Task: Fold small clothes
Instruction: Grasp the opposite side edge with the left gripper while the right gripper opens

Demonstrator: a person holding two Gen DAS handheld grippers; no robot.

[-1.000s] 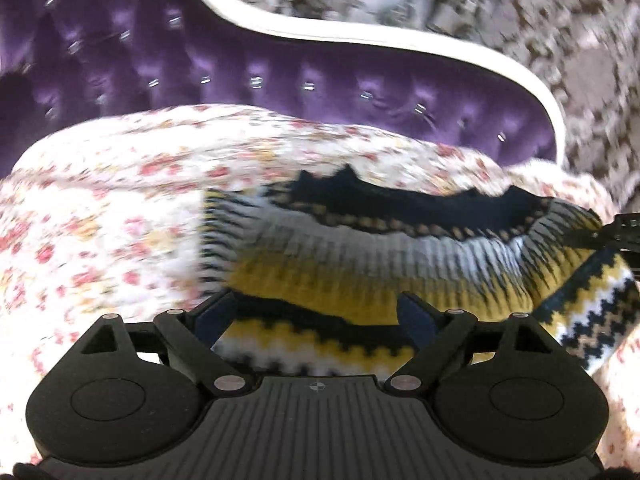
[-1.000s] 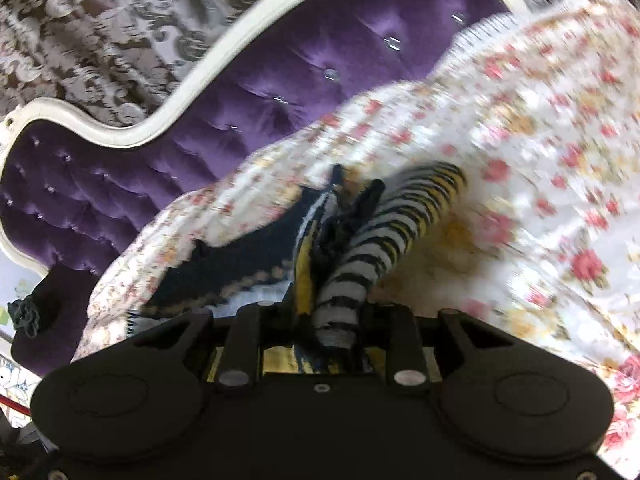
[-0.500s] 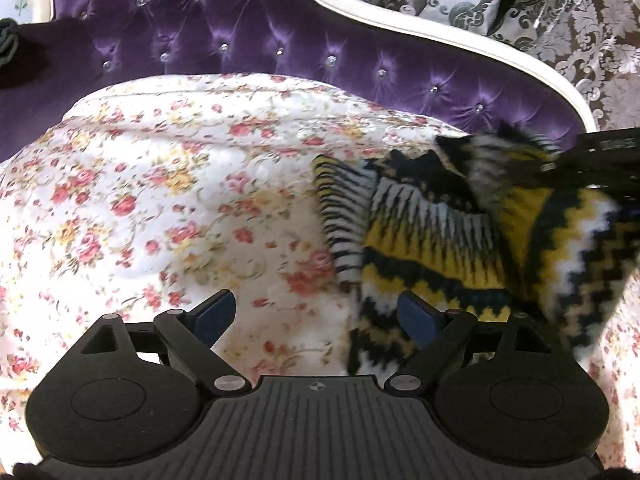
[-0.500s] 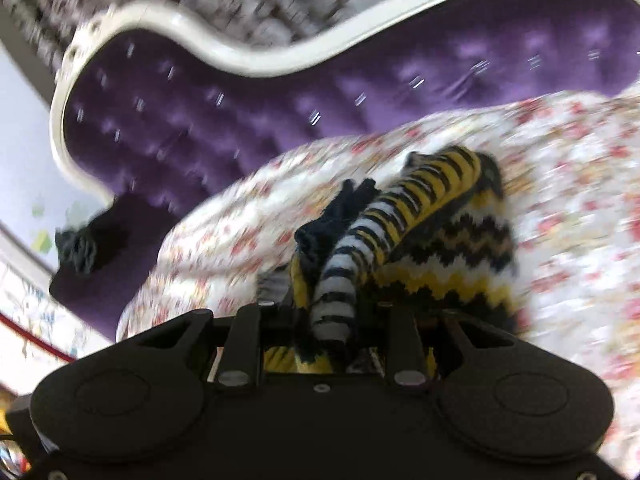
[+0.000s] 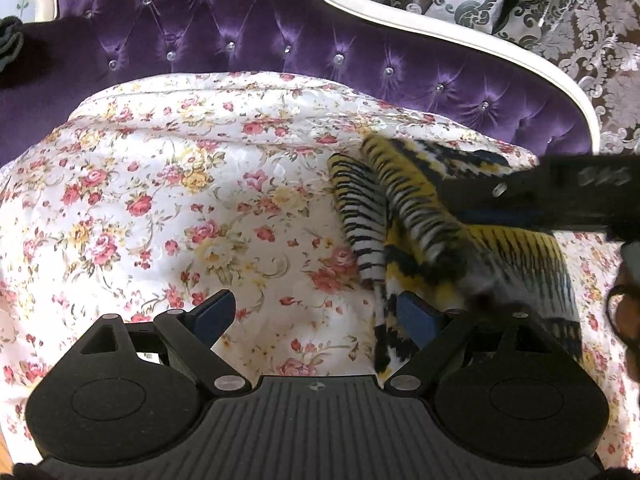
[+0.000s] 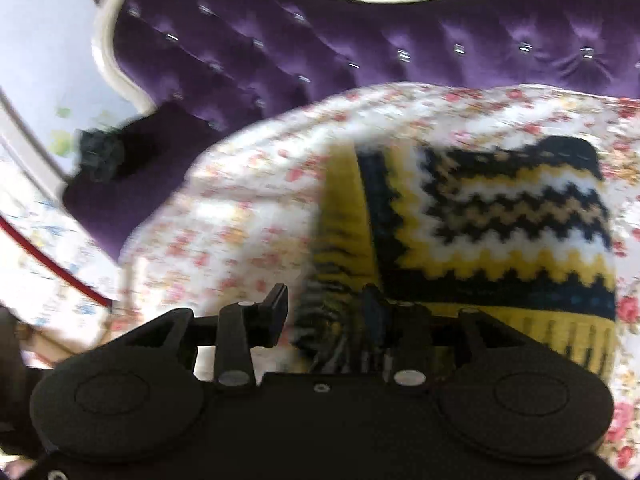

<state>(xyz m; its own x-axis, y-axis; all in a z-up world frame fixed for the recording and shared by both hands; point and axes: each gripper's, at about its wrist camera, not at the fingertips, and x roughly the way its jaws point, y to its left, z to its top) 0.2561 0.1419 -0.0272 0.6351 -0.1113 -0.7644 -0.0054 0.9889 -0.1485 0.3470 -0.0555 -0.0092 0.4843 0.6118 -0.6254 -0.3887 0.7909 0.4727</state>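
Observation:
A knitted sweater (image 5: 424, 216) with yellow, black and white zigzag bands lies folded on the flowered sheet (image 5: 180, 200), right of centre in the left wrist view. My left gripper (image 5: 316, 312) is open over the bare sheet, its right finger at the sweater's left edge and nothing between its pads. My right gripper (image 6: 325, 316) sits at the near left corner of the sweater (image 6: 500, 224). Its jaws are opening, and a striped ribbed part (image 6: 332, 320) lies loose between them. It shows in the left wrist view as a black bar (image 5: 560, 200) across the sweater.
A purple tufted headboard (image 5: 280, 40) with a white frame (image 5: 440, 28) runs behind the bed. A dark purple cushion (image 6: 132, 168) carries a dark bundle (image 6: 100, 152) at the left. A person's hand (image 5: 628, 300) shows at the right edge.
My right gripper has carried the striped part leftward across the sweater and parted its jaws. My left gripper has slid left off the sweater onto the bare sheet.

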